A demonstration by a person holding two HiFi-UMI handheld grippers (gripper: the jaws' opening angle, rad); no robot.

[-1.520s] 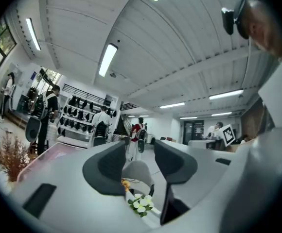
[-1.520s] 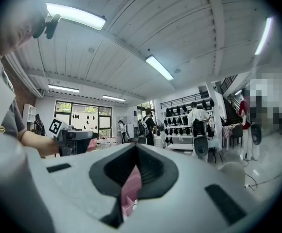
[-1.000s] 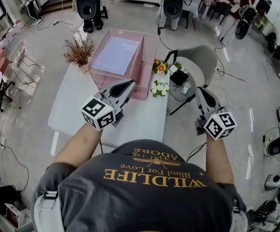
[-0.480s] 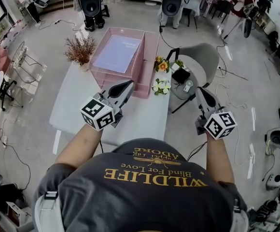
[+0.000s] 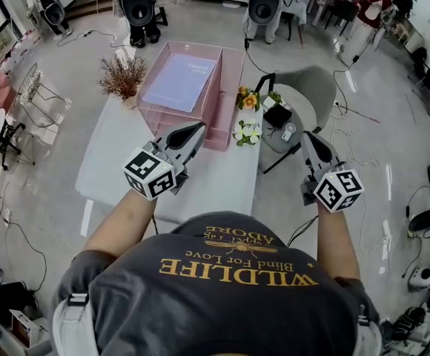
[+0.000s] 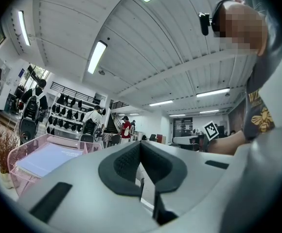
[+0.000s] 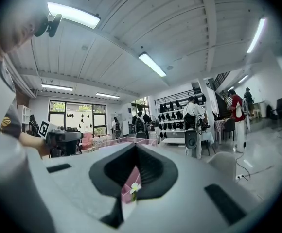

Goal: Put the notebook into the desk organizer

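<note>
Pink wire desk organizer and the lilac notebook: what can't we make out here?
- Lilac notebook, head view: cover print too small to read.
- Pink wire desk organizer, head view: anything beneath its top tray is hidden by that notebook.
- Left gripper view: organizer's right part hidden behind the grey left gripper.
- Right gripper view: only a pink sliver shows past the right gripper.

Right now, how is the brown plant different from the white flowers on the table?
The brown plant is bare and twiggy; the white flowers have green leaves. The brown plant stands left of the pink organizer; the white flowers sit right of it. The brown plant looks bigger than the white flowers. Both stand on the white table.
</note>
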